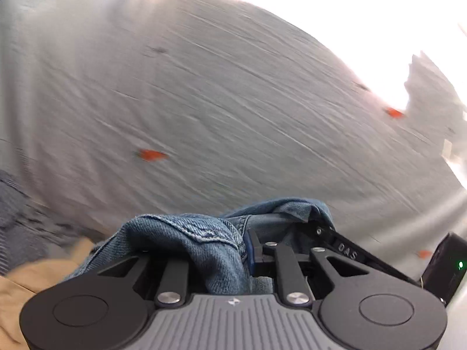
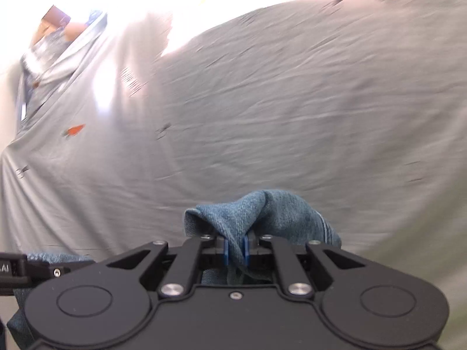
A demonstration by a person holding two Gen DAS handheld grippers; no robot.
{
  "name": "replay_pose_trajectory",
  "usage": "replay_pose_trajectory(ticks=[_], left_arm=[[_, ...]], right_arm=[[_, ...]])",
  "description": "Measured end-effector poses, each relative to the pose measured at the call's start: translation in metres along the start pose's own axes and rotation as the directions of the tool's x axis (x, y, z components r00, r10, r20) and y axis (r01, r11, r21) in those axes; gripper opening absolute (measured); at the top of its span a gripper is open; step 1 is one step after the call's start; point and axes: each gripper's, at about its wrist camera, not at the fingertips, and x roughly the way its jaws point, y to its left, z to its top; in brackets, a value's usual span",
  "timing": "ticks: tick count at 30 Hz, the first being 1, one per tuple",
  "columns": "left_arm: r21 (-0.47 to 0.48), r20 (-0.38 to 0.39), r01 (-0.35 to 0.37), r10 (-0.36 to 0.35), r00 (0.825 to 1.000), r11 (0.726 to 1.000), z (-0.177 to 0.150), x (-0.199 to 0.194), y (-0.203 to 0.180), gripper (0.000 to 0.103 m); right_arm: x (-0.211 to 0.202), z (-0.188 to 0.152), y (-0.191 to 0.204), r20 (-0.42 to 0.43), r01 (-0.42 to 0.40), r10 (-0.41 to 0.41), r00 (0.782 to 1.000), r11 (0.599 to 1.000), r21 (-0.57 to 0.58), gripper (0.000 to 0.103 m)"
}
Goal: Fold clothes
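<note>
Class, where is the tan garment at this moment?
The tan garment shows only in the left wrist view, at the bottom-left corner, beside the denim and below the grey sheet.

Both views heavily blown out at the far edge: hard backlight from far right in the left wrist view, far left to centre in the right wrist view. Grey sheet point(image 1: 204, 93) streaked with motion blur, its orange marks smeared. Near denim point(image 2: 262, 213) stays sharp. Strong fisheye curvature, dark vignette in the corners.
</note>
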Motion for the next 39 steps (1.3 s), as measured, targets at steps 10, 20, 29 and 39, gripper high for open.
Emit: replay_pose_trajectory(ticks=[10,20,29,39], left_arm=[[-0.021,-0.426,0.131,-0.127,0.896,0.991,-0.156,0.043,-0.122,0.035],[-0.070,-0.613,-0.300,0.197,0.766,0.951,-0.230,0.012,-0.038,0.058],[-0.171,-0.673,-0.344,0.145,0.725,0.923,-0.240,0.028,0.008,0.064],[-0.236,-0.725,-0.363,0.086,0.684,0.902,-0.266,0.069,0.027,0.072]], right_arm=[[-0.145,-0.023,-0.149,-0.140,0.285,-0.293,0.946,0.956,-0.074,0.015],[-0.251,-0.185,-0.243,-0.608,0.598,-0.432,0.666,0.797,0.089,0.084],[-0.294,-0.233,-0.258,-0.706,0.731,-0.403,0.583,0.639,0.239,0.086],[-0.310,-0.264,-0.272,-0.745,0.784,-0.299,0.596,0.420,0.458,0.088]])
